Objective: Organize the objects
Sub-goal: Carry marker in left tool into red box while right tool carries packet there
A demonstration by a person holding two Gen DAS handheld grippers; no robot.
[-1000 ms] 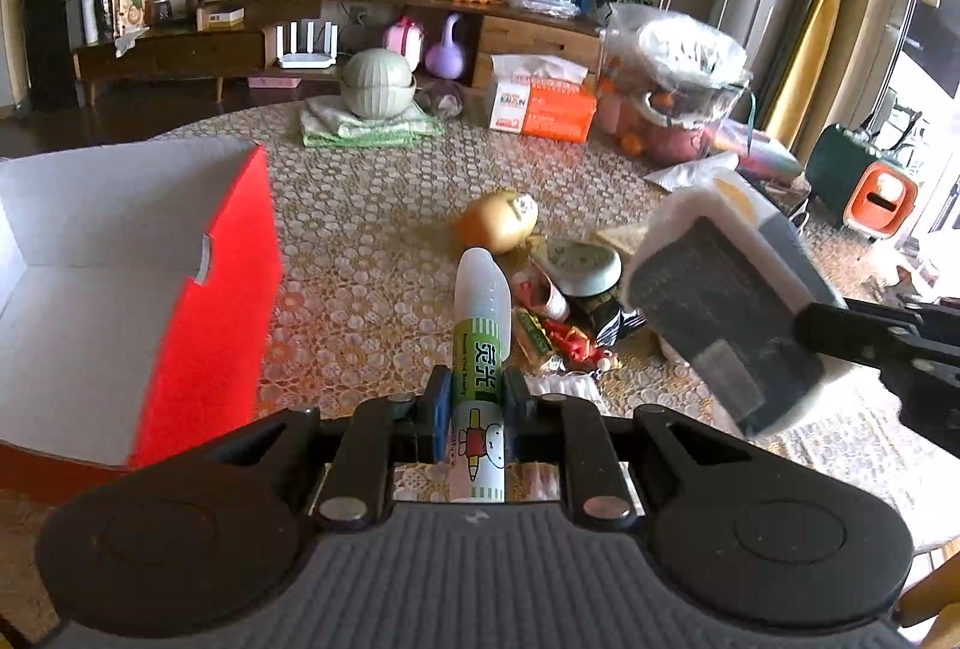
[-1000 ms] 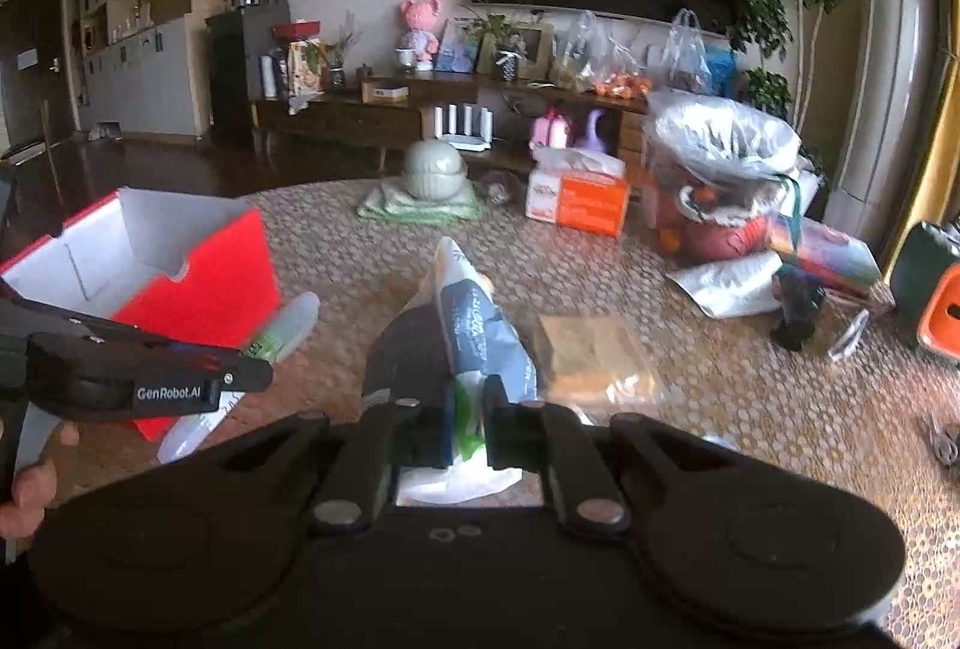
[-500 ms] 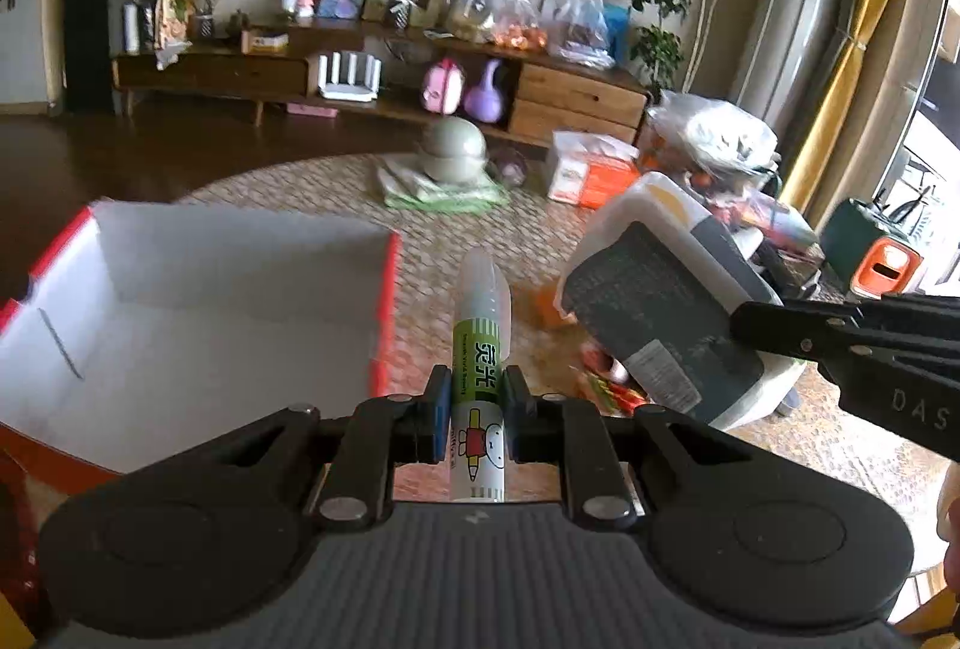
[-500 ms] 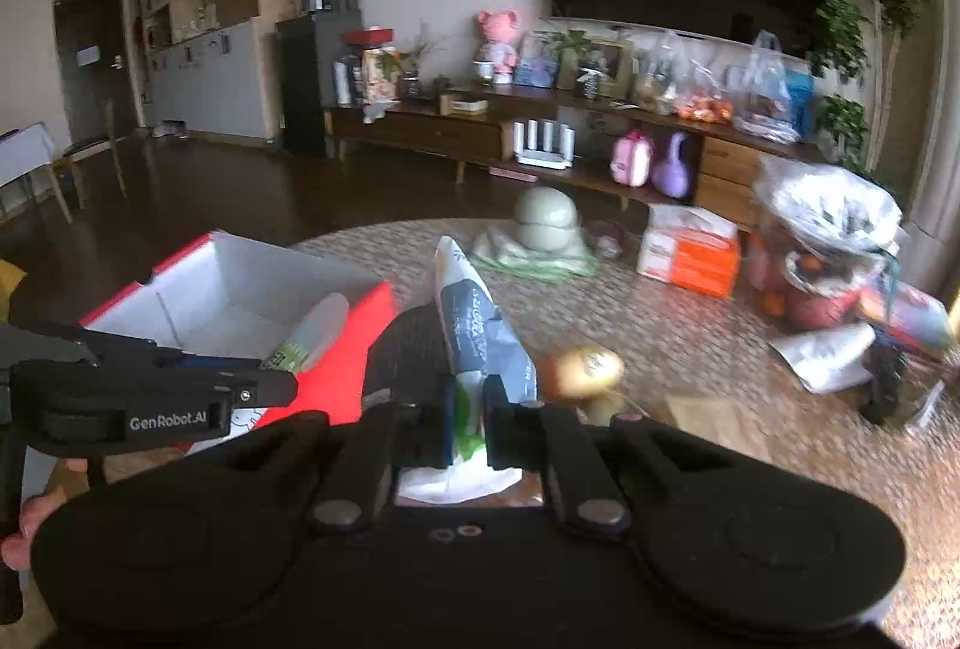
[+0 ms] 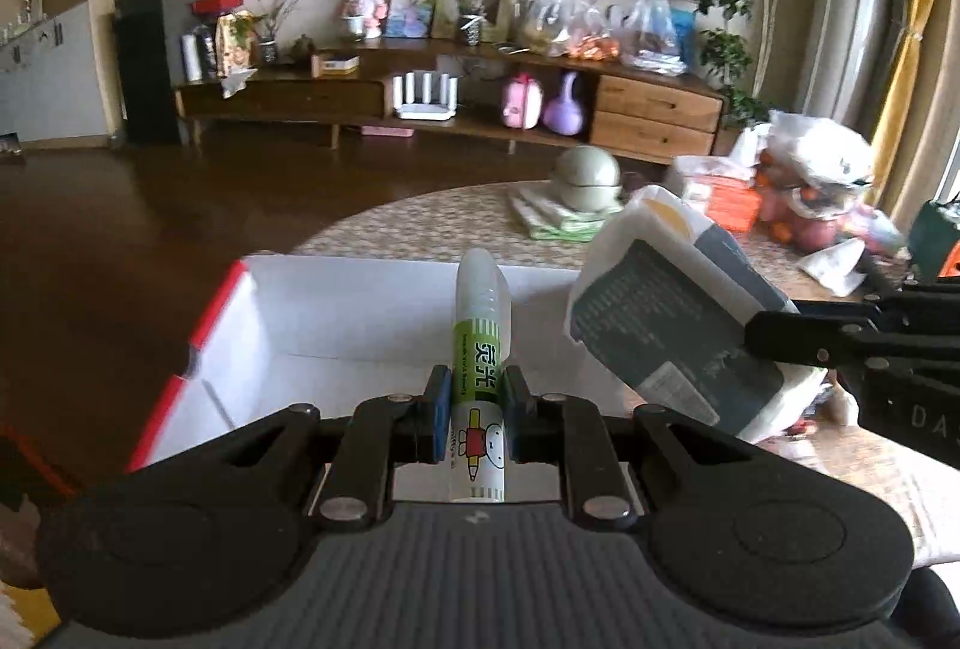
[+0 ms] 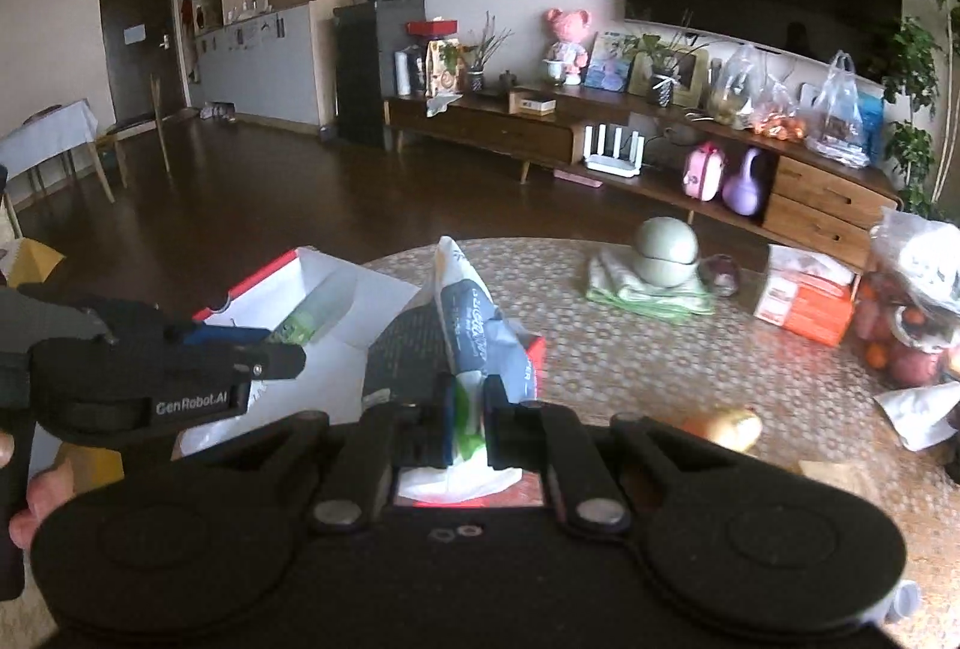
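A glue bottle [image 5: 478,379] is squeezed tight between the blue pads of the left gripper [image 5: 474,412]. It is held over the open red-and-white box [image 5: 336,313], so it can probably be dropped inside. A gray and white snack bag [image 6: 462,343] is pinched by its bottom edge in the right gripper [image 6: 467,424]. The bag is kept just beside the glue, above the box's right side, likely so both can be put away together on the round table [image 6: 630,355].
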